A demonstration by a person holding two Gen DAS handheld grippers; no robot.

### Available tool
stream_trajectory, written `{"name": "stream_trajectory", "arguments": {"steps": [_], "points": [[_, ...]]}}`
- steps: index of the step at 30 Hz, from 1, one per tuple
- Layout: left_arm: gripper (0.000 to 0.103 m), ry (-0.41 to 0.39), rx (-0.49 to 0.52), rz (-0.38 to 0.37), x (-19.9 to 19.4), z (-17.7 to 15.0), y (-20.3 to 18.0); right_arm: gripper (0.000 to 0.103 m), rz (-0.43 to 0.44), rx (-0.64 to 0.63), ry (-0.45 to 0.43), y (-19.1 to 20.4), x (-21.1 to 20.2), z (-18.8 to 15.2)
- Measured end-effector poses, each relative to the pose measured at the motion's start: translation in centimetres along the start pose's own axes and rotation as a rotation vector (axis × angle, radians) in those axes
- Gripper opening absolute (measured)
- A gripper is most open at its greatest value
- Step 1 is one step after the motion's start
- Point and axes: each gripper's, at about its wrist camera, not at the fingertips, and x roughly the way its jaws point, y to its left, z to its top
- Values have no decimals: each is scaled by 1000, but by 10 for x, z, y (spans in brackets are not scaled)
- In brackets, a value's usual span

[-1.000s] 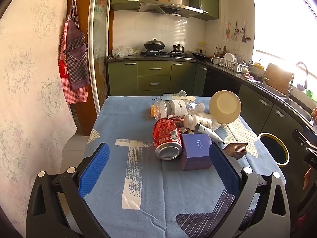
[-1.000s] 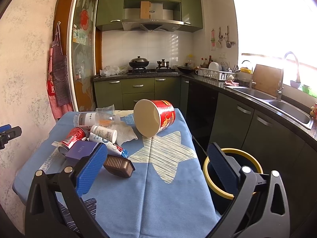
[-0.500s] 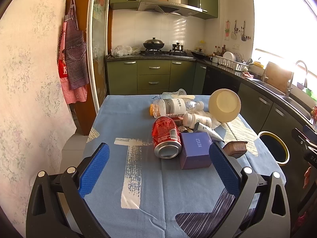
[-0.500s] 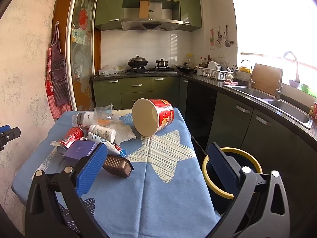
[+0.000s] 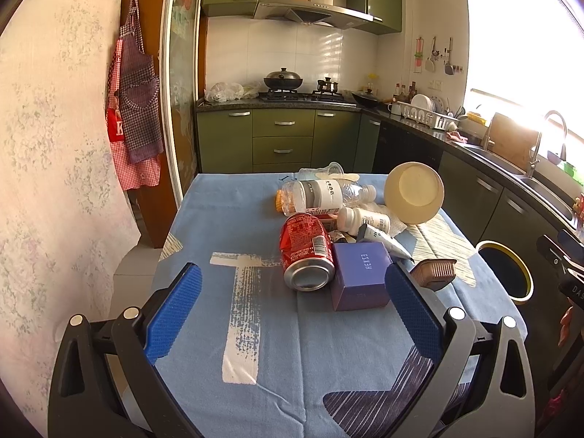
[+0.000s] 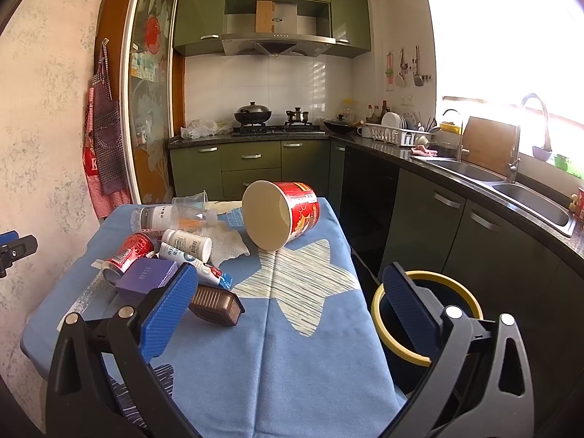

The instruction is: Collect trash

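On the surface (image 5: 255,328), blue cloth: trash lay heaped toward the far right half.
Bin: yellow-rimmed bin (image 6: 427,314) stood on the floor just beside the surface's right edge.
Left tongs (image 5: 292,314): spread wide, empty, hovering short of the heap.
Right tongs (image 6: 288,314): spread wide, empty, above the near right corner.
Red can (image 5: 306,252): on its side, open end toward camera; likely light, thin-walled, prone to roll. Judged best pinched across the middle of the body.
Purple box (image 5: 361,273): touching the can; flat stiff card faces, probably the easiest grip, side to side.
Brown tray (image 6: 215,304): nearest the right tongs; thin plastic, take by a long edge.
Paper tub (image 6: 281,219): tipped over, too wide for the body; pinch the rim wall.
Bottles and tube (image 5: 365,219): smooth, likely slippery.
Tissue (image 6: 230,246): soft, under the bottles.
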Motion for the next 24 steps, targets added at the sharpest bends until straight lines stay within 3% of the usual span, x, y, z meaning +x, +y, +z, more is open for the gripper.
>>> {"name": "stream_trajectory", "arguments": {"steps": [24], "points": [[99,36,-1,-7,18,-5,5,97,-1,8,19,0,15,-3]]}}
